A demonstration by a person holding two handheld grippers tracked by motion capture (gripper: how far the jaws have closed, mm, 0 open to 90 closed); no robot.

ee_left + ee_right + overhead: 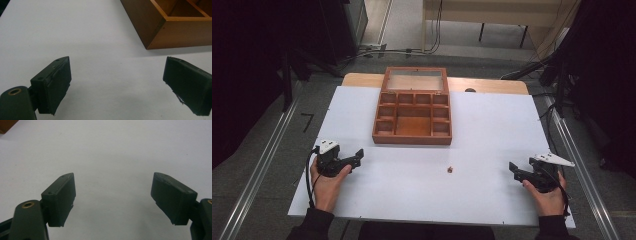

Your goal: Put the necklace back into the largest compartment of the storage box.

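A brown wooden box point(412, 114) with several small compartments and its glass lid tipped back stands at the table's far middle; its near corner point(160, 30) shows in the left gripper view. A tiny brown object point(450, 170) lies on the white tabletop in front of the box. My left gripper point(357, 158) rests near the front left, open, with nothing between its jaws point(116, 82). My right gripper point(513, 168) rests near the front right, also open and empty point(113, 197). Both lie well apart from the small object.
The white table top point(492, 130) has a wooden strip along its far edge. Metal rails point(259, 170) run along the floor on both sides. Dark equipment and cables point(557, 65) stand beyond the table's far corners.
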